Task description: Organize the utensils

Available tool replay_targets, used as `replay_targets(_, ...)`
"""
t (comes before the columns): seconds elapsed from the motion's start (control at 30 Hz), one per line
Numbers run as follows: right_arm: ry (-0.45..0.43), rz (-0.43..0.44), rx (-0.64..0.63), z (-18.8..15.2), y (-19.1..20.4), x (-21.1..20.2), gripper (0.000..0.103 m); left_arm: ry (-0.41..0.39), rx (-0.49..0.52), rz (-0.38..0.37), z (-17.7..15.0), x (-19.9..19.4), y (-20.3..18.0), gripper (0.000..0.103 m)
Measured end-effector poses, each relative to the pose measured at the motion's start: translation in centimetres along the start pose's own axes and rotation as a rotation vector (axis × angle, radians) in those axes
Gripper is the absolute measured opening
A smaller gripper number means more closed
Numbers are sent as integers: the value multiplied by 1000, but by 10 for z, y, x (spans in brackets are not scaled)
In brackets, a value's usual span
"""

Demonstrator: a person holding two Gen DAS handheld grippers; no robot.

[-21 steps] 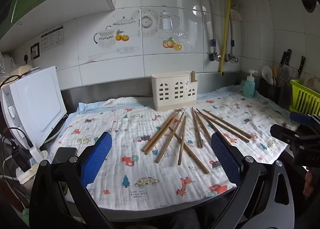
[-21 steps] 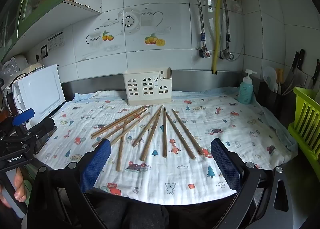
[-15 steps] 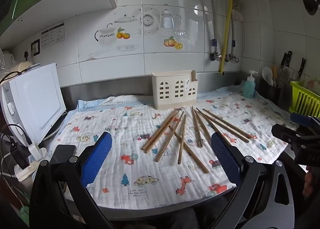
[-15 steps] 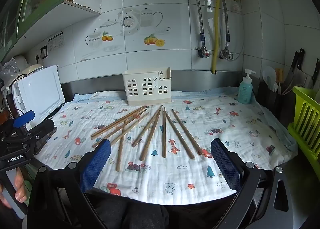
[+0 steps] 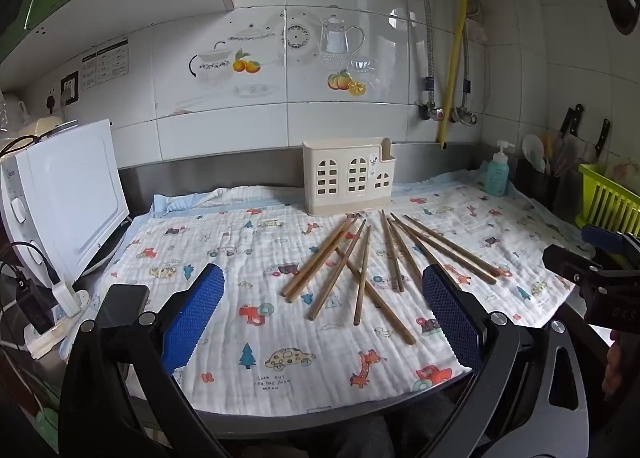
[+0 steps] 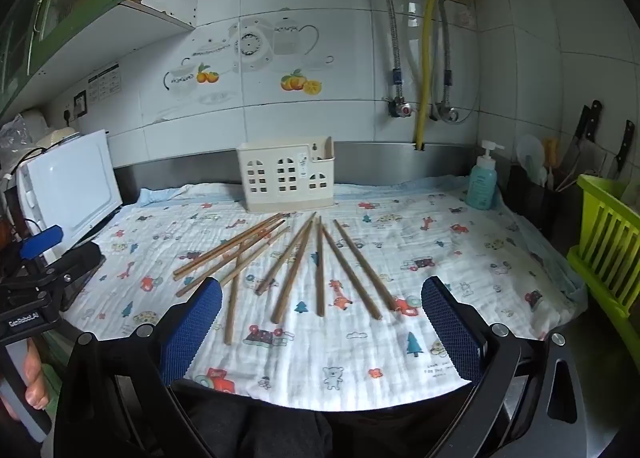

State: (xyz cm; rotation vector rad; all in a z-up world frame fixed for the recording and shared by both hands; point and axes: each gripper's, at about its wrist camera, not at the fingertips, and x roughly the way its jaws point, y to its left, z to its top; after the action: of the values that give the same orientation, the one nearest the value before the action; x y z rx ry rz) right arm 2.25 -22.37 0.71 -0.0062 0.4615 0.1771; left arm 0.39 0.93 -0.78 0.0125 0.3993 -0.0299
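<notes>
A big soft cloth [image 6: 460,258] with little cars and trees covered the counter. At its far side stood a cream holder [image 6: 286,179] shaped like a house. Near it, in the middle of the cloth, lay the wooden chopsticks [image 6: 320,266], spread like a fan, some crossing. They looked light, stiff and thin, and might roll or slip. Pinching one near its middle seemed best. The left gripper [image 5: 324,314] and right gripper [image 6: 320,322] both hung spread wide, holding nothing.

The holder [image 5: 347,182] hides its inside, and the left tool [image 5: 322,312] covers one chopstick's [image 5: 430,254] near end.
</notes>
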Motion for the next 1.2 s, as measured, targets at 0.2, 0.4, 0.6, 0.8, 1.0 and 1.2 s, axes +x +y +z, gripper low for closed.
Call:
replay_targets(0.2,0,-30,-13,-1,1,1,97,-3,8,7,1,-2,-2,98)
replay_targets(0.4,-6,-52,-18,-1,-1,0,97,1,-5,11,2,-2,-1,98)
replay_targets(0.6,-2,-58,-21,-1,0,0,97,2,-6,18,1,-1,1,98)
replay_targets(0.8,-2,-57,-19,-1,0,1,97,8,-15,20,0,0,3,98)
replay_targets(1.0,-2,-57,-17,-2,0,1,97,11,-17,20,0,0,3,98)
replay_targets(1.2,0,-56,-18,-2,-1,2,97,10,-17,16,0,1,3,98)
